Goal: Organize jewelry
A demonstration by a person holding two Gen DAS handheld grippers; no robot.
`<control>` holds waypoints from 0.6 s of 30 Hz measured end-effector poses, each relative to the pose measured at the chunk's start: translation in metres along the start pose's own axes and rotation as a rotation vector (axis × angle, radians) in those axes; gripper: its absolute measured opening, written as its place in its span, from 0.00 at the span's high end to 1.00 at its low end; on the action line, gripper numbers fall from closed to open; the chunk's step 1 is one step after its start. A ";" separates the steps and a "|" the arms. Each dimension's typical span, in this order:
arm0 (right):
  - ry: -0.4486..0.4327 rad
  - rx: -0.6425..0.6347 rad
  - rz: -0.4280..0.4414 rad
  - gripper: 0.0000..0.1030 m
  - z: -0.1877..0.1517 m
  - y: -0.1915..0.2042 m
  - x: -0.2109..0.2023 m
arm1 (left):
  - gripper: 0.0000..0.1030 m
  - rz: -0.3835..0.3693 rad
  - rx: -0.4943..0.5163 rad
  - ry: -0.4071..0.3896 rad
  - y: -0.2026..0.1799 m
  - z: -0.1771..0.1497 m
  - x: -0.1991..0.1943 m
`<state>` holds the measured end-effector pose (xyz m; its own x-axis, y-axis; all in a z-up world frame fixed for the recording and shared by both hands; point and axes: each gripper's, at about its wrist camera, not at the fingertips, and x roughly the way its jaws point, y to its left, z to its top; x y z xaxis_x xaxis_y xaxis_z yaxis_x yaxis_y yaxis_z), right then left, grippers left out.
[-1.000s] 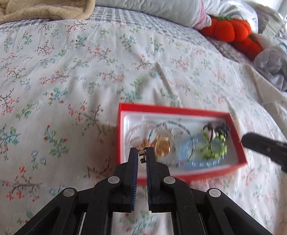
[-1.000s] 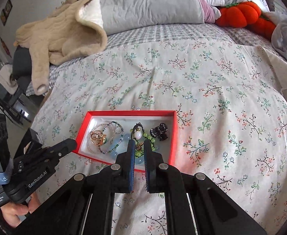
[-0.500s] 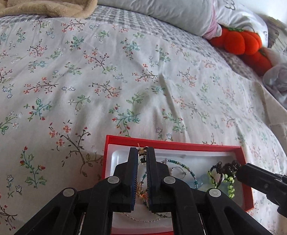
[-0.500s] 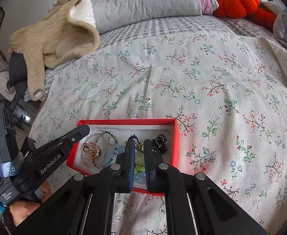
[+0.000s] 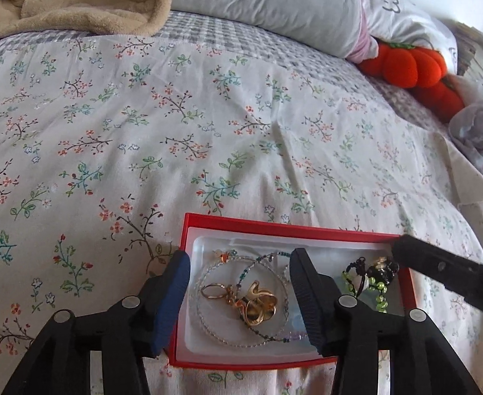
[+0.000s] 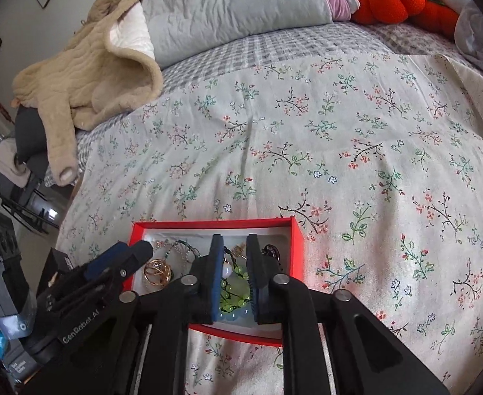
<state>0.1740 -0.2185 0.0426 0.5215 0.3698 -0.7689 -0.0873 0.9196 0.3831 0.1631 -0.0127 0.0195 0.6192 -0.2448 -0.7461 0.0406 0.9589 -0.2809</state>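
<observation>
We hold our left gripper (image 5: 240, 260) spread wide over the gold ring (image 5: 258, 302) in the red box (image 5: 284, 227); our right gripper (image 6: 235, 247), at three o'clock, stands slightly parted around green beads (image 6: 233, 293).

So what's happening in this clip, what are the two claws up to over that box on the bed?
A person is sorting jewelry in a shallow red box on the floral bedspread. The left claw is wide open above the gold ring cluster and clear beaded bracelet, gripping nothing. The right claw is partly open over the green beaded bracelet, its fingers on either side but not closed on it.
</observation>
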 end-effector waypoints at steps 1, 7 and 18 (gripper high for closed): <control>-0.006 0.007 0.013 0.61 0.001 -0.001 -0.004 | 0.43 0.006 -0.003 0.004 0.000 -0.001 -0.004; -0.010 0.003 0.012 0.48 -0.003 -0.007 -0.024 | 0.24 0.073 0.008 0.009 0.001 -0.014 -0.028; 0.023 -0.098 -0.056 0.43 -0.045 -0.003 -0.055 | 0.05 0.163 0.080 0.032 -0.003 -0.052 -0.065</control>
<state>0.1070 -0.2358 0.0610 0.5084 0.3190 -0.7999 -0.1413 0.9471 0.2880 0.0827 -0.0069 0.0373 0.5978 -0.0888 -0.7967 0.0046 0.9942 -0.1073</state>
